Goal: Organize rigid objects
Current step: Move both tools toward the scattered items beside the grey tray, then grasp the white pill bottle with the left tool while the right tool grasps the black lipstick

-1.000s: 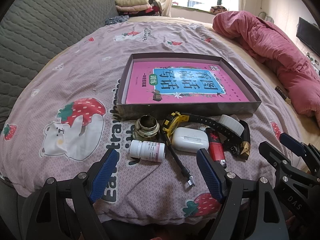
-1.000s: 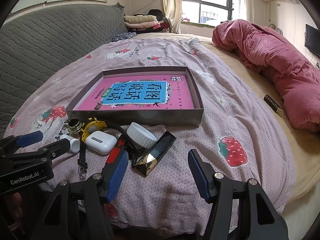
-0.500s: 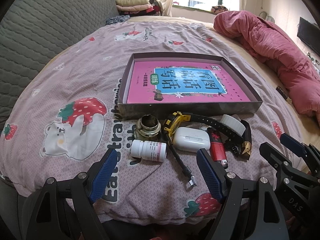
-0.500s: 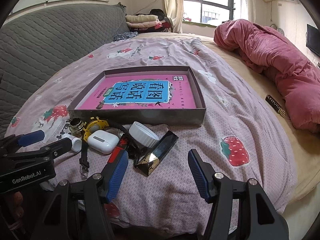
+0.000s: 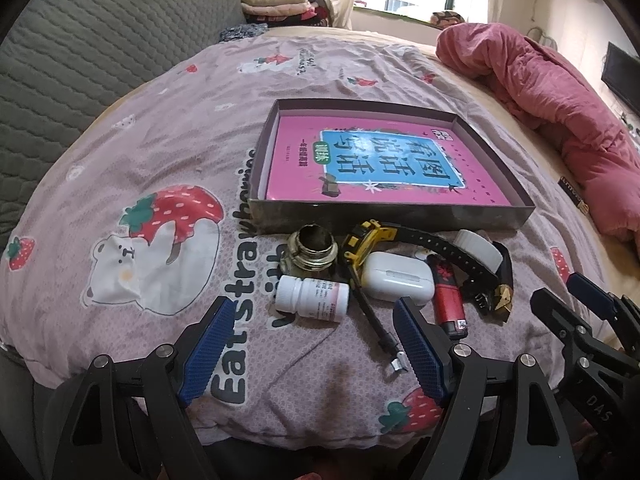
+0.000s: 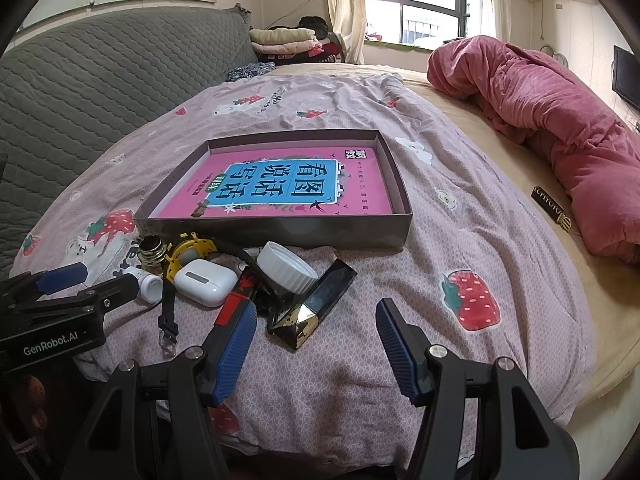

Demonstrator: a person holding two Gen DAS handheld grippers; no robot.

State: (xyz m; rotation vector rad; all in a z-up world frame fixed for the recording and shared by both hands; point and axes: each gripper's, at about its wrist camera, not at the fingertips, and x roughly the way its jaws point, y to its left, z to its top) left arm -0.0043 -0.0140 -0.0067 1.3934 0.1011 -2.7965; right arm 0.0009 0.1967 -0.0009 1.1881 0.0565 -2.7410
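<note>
Small items clustered on the bed, pressed against the near wall of the shallow box (image 5: 384, 216); none inside it yet.

Left gripper (image 5: 316, 350): jaws wide apart, empty, low over the bedspread. White pill bottle (image 5: 313, 295) lies on its side just ahead, between the two finger lines, long axis running left-right, across the approach. Left is clearly the nearer one for it.

Right gripper (image 6: 316, 350): jaws also apart, empty. Black-and-gold faceted case (image 6: 314, 307) lies just ahead, slightly left of centre, long axis slanting away to the right.

Judgement: the bottle's cross-lying axis probably calls for a wrist turn before closing.
</note>
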